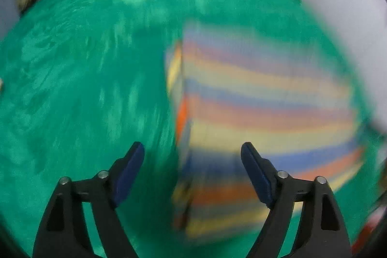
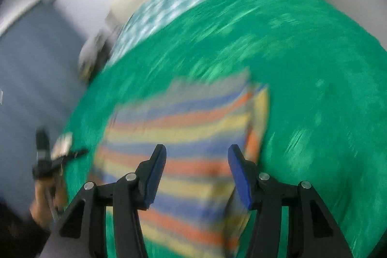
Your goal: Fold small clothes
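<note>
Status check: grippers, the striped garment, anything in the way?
Left gripper open, empty. Right gripper open, empty. Striped garment lying on the green cover, edge folded over. Nothing in the way; picture blurred.

Both wrist cameras look steeply down along their tongs, close above the green cloth-covered surface [image 1: 72,88]. Both views share the blurred orange, yellow and blue striped garment [image 2: 183,127].

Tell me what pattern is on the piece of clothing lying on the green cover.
Stripes of blue, orange and yellow; clearest in the right wrist view.
</note>
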Available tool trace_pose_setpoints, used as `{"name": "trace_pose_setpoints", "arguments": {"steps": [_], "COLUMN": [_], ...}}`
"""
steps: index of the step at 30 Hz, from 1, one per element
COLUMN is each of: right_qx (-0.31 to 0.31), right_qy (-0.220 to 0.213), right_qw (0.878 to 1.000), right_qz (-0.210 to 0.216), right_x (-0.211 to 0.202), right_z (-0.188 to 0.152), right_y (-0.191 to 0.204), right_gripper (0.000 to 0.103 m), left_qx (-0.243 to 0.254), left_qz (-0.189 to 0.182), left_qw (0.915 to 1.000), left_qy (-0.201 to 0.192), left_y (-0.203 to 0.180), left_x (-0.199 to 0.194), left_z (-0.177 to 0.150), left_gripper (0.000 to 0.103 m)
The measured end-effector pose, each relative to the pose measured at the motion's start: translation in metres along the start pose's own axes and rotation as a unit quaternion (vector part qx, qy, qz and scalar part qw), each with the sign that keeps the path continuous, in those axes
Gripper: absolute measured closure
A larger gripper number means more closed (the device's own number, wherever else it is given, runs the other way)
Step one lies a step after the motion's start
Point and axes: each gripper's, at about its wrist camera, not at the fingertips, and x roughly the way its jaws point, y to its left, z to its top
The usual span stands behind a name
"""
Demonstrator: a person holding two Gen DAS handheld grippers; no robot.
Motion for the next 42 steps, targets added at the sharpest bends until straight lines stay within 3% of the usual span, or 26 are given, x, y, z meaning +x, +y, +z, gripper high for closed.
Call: {"name": "trace_pose_setpoints", "arguments": {"steps": [1,2,3,4,6,7,9,11,16,22,25,27,30,42], "right_qx": [-0.029,-0.054,-0.072,-0.081,-0.096,-0.096,-0.097,-0.105,-0.120,-0.094,-0.098,-0.106,-0.105,-0.105], "right_qy": [0.029,0.072,0.137,0.154,0.137,0.124,0.086,0.054,0.014,-0.006,-0.009,-0.024,-0.030,-0.034], "right_qw": [0.999,0.995,0.985,0.979,0.976,0.977,0.981,0.983,0.978,0.975,0.970,0.967,0.969,0.971], "right_qz": [-0.009,-0.035,-0.083,-0.109,-0.142,-0.148,-0.142,-0.139,-0.172,-0.200,-0.222,-0.229,-0.223,-0.211], "right_x": [0.006,0.016,0.030,0.028,0.003,-0.012,-0.041,-0.061,-0.074,-0.046,-0.032,-0.030,-0.028,-0.024], "right_z": [-0.015,-0.029,-0.049,-0.065,-0.076,-0.080,-0.087,-0.098,-0.156,-0.186,-0.204,-0.214,-0.217,-0.220], "right_y": [0.008,0.010,0.006,0.001,0.003,0.004,0.011,0.019,0.040,0.056,0.057,0.058,0.055,0.054], "right_gripper": [0.050,0.053,0.060,0.069,0.061,0.058,0.045,0.029,0.027,0.027,0.014,0.011,0.009,0.004], "left_qx": [0.019,0.029,0.034,0.035,0.028,0.023,0.007,-0.004,-0.020,-0.055,-0.053,-0.058,-0.049,-0.047], "left_qz": [0.017,0.020,0.030,0.042,0.045,0.041,0.021,-0.006,-0.037,-0.017,0.014,0.020,0.041,0.040], "left_qw": [0.9994,0.9989,0.9987,0.9981,0.9985,0.9989,0.9992,0.9979,0.9916,0.9891,0.9912,0.9919,0.9852,0.9847], "left_qy": [0.024,0.030,0.025,0.028,0.013,-0.001,-0.033,-0.064,-0.122,-0.135,-0.120,-0.112,-0.159,-0.163], "left_y": [-0.004,-0.003,0.001,0.004,0.010,0.012,0.011,0.004,-0.025,-0.033,-0.035,-0.036,-0.041,-0.039], "left_x": [0.006,0.005,-0.007,-0.019,-0.050,-0.066,-0.098,-0.123,-0.154,-0.100,-0.062,-0.039,-0.039,-0.034], "left_z": [-0.014,-0.030,-0.045,-0.056,-0.076,-0.087,-0.108,-0.125,-0.135,-0.139,-0.152,-0.163,-0.177,-0.175], "left_gripper": [0.050,0.051,0.051,0.050,0.046,0.041,0.018,0.013,0.005,0.004,0.004,0.003,0.001,0.001]}}
